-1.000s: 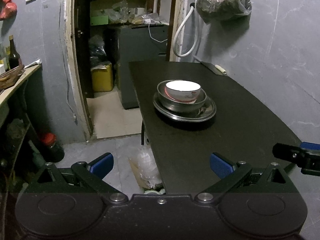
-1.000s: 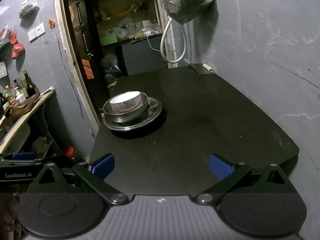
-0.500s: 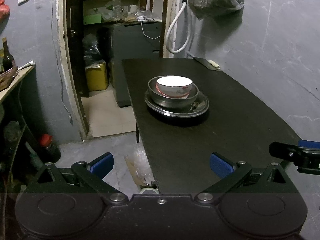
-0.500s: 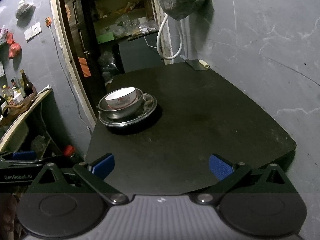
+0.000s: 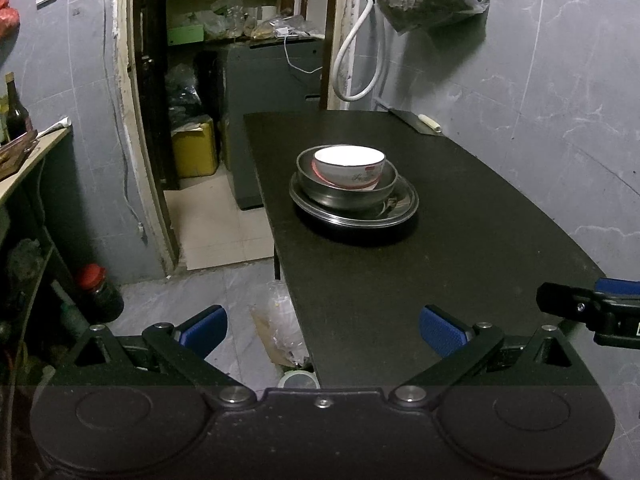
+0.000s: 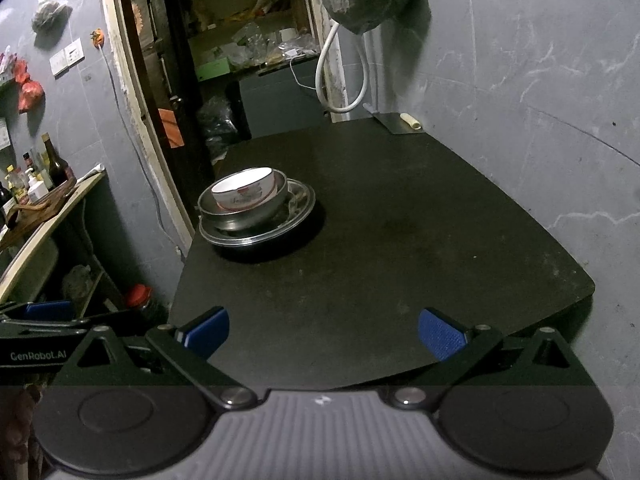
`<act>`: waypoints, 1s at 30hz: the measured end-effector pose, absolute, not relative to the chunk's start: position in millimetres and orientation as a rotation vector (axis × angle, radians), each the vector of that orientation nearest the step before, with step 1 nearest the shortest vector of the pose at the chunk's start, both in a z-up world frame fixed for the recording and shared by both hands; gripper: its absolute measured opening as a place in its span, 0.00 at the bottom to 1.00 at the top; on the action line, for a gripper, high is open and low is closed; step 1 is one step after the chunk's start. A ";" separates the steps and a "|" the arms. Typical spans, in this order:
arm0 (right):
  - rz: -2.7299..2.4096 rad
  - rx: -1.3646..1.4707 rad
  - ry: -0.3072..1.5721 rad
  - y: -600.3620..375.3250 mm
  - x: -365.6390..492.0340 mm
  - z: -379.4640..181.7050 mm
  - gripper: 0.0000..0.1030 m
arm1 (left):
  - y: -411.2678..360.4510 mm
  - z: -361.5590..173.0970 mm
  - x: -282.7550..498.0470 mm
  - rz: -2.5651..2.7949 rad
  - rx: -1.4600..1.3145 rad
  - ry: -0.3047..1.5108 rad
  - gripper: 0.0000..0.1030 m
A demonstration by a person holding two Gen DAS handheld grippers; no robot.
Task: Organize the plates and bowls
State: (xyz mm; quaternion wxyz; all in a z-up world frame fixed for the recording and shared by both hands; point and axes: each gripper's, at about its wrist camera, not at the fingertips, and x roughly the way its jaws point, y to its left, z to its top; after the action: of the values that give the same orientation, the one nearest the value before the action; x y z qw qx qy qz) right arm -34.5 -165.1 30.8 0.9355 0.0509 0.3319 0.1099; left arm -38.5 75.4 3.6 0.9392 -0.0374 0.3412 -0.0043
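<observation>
Bowl (image 5: 349, 169) nested in steel bowl (image 5: 347, 192) on plate (image 5: 354, 210), table's (image 5: 460, 240) 10 o'clock edge. Left gripper (image 5: 323, 327), right gripper (image 6: 323, 329): both released, empty, well apart from stack.

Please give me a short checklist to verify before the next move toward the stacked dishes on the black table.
1. Left tongs open, holding nothing: ok.
2. Right tongs open, holding nothing: ok.
3. White bowl nested in steel bowl, on steel plate: ok.
4. Stack well clear of the table edge: not ok, it sits near the doorway-side edge.
5. Bare table between tongs and stack: ok.
6. White bowl empty: cannot tell.
</observation>
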 end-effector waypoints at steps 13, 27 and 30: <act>0.226 0.103 0.675 -164.2 -34.9 30.4 1.00 | 77.6 5.1 -41.3 -0.003 -0.077 0.695 0.99; 0.232 0.096 0.673 -161.6 -36.7 29.7 1.00 | 80.5 5.5 -45.9 0.008 -0.082 0.694 0.99; 0.232 0.095 0.672 -161.4 -36.6 29.5 1.00 | 80.5 5.4 -45.9 0.007 -0.083 0.695 0.99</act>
State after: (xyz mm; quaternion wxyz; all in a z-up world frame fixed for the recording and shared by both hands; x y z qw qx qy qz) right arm -36.6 -161.4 29.5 0.9363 0.0466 0.3289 0.1135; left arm -45.9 80.5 5.4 0.9394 -0.0405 0.3403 0.0036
